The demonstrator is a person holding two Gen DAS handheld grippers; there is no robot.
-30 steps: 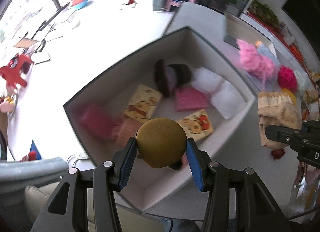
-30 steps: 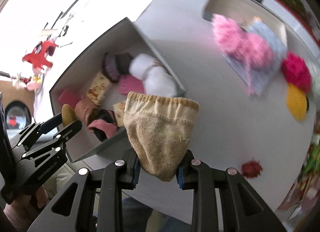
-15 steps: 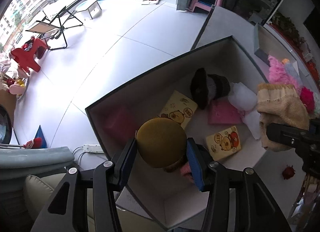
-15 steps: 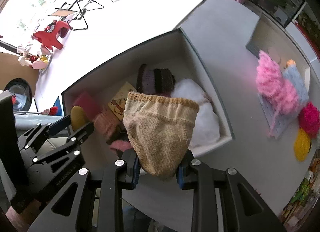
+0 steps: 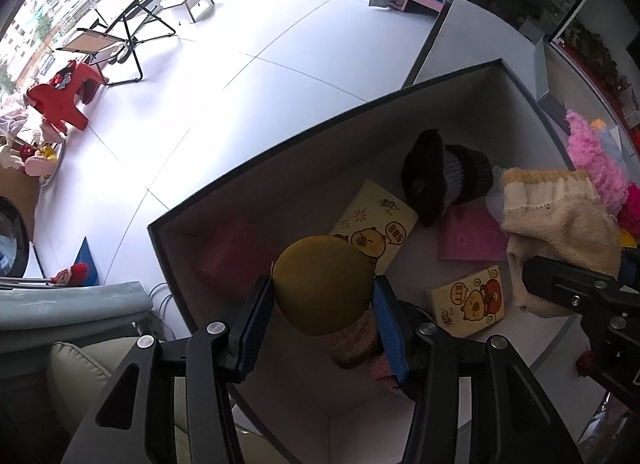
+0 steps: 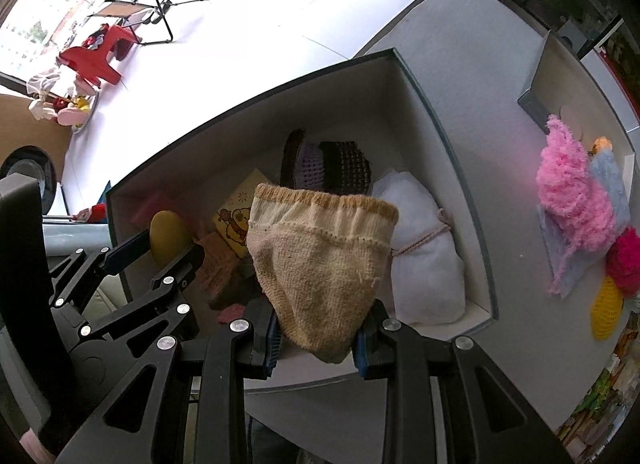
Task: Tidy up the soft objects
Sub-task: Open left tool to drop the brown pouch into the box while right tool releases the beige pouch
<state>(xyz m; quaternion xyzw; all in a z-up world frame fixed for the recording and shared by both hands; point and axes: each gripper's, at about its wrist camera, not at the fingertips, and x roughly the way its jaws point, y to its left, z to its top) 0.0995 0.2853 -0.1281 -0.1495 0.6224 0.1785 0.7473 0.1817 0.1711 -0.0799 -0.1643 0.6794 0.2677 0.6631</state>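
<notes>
My left gripper (image 5: pixel 324 316) is shut on a round mustard-yellow soft pad (image 5: pixel 322 284), held over the near-left part of an open grey box (image 5: pixel 280 152). The same pad (image 6: pixel 168 236) shows at the left of the right wrist view. My right gripper (image 6: pixel 316 340) is shut on a beige knitted pouch (image 6: pixel 320 264), which hangs over the box (image 6: pixel 440 136); the pouch (image 5: pixel 556 232) also shows at the right of the left wrist view. Inside the box lie a dark knitted hat (image 5: pixel 444 180), two cartoon-print yellow packs (image 5: pixel 376 224), a pink cloth (image 5: pixel 472 236) and a white bundle (image 6: pixel 420 248).
On the grey table right of the box lie a fluffy pink item (image 6: pixel 572 200), a pale blue cloth (image 6: pixel 612 184), a magenta pompom (image 6: pixel 626 264) and a yellow knitted piece (image 6: pixel 608 308). A shallow tray (image 6: pixel 560 76) stands further back. White floor with a folding chair (image 5: pixel 120 40) lies beyond.
Both grippers have moved in over the box and sunk a little, each still holding its item. The beige pouch now hangs above the box's contents instead of outside its rim.
</notes>
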